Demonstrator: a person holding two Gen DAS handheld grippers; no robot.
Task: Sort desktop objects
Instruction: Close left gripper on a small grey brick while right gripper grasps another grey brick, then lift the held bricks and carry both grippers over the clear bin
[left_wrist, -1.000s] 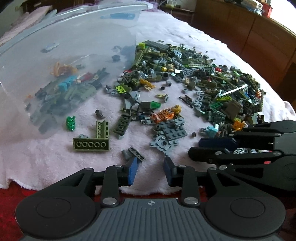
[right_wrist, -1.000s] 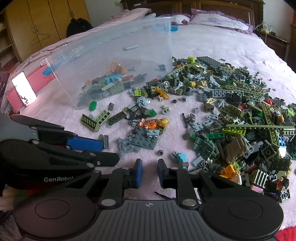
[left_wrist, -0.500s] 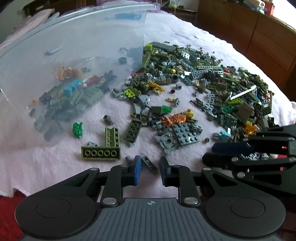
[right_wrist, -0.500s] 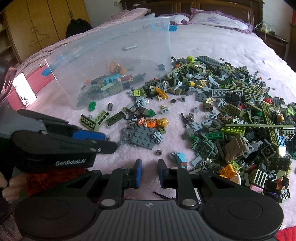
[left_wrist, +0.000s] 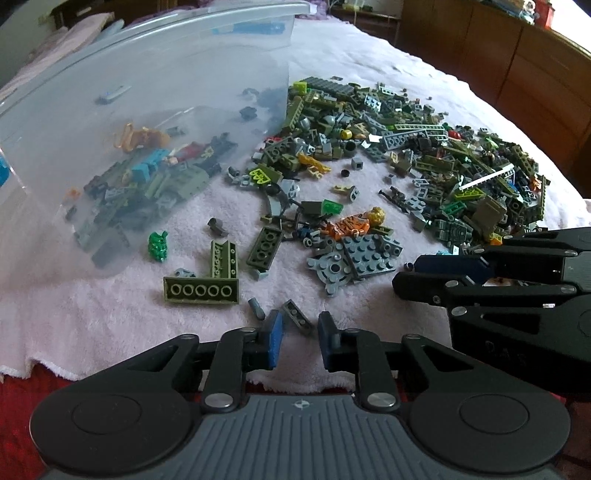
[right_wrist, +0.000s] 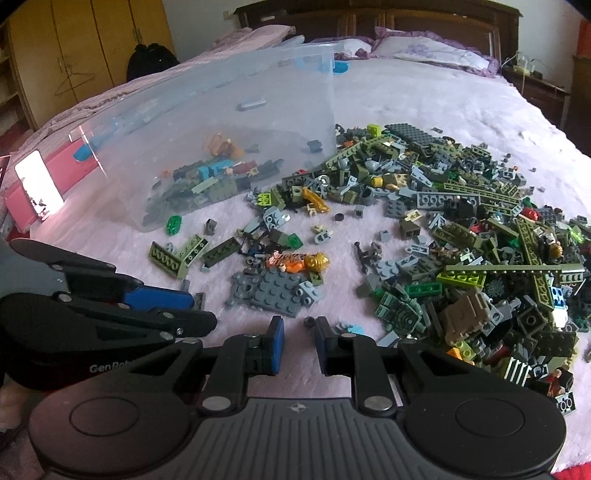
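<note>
A big heap of loose toy bricks (left_wrist: 443, 166) (right_wrist: 461, 258) lies on a white towel. A clear plastic bin (left_wrist: 129, 110) (right_wrist: 221, 140) lies tipped on its side at the left, with several bricks inside. My left gripper (left_wrist: 298, 332) is open and empty, its fingertips on either side of a small grey slope brick (left_wrist: 295, 312) on the towel. It also shows in the right wrist view (right_wrist: 184, 306). My right gripper (right_wrist: 297, 339) is open and empty, low over the towel near a small black round piece (right_wrist: 308, 322). It also shows in the left wrist view (left_wrist: 417, 273).
An olive beam brick (left_wrist: 201, 291), a grey plate cluster (left_wrist: 354, 258) and an orange minifigure (left_wrist: 351, 227) lie in front of the grippers. The towel's front edge (left_wrist: 110, 373) meets a red cover. A wooden cabinet (left_wrist: 517, 55) stands at the right and a headboard (right_wrist: 369, 18) beyond.
My left gripper has moved forward toward the small grey slope brick and its jaws have narrowed. The right gripper has barely moved.
</note>
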